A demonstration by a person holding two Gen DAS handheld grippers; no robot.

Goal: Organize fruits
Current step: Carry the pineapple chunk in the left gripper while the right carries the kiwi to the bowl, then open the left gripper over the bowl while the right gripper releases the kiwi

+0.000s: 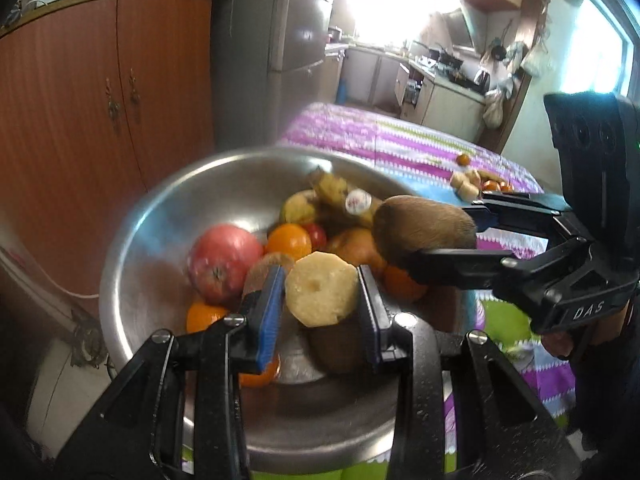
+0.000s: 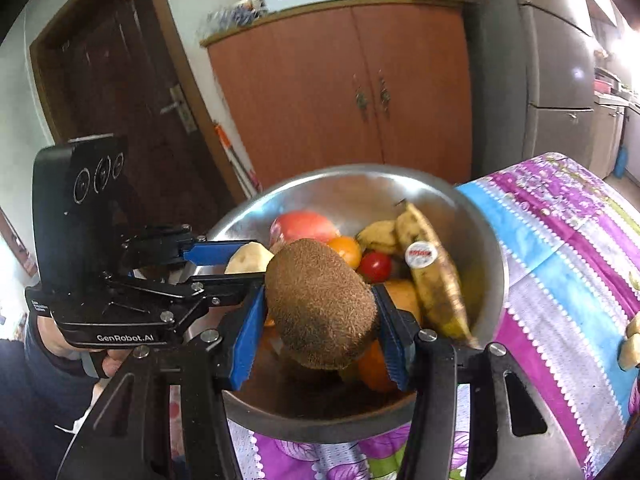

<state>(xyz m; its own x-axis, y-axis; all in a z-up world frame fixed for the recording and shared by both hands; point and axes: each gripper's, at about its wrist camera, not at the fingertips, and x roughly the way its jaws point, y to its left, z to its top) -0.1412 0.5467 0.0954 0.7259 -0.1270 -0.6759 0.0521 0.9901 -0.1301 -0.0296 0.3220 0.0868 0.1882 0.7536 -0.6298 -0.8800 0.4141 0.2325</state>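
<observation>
— What does each claw hold over the steel bowl (image 1: 132, 240)?

— The left gripper (image 1: 322, 296) pinches a pale peeled fruit piece (image 1: 320, 290) between its blue pads; the right gripper (image 2: 320, 316) clamps a brown kiwi (image 2: 320, 304).

— And below them?

— An apple (image 1: 222, 262), oranges (image 1: 289, 241), a stickered banana (image 2: 434, 276), heaped beneath both claws; more fruit (image 1: 470, 184) lies well beyond, on the striped cloth (image 1: 400, 140).

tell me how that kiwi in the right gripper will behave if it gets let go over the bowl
The kiwi is egg-shaped, so it would probably roll on landing. The metal bowl already holds piled fruit, so it may settle in a gap. Its fuzzy skin likely grips the right gripper pads well, so slipping early seems unlikely.
</observation>
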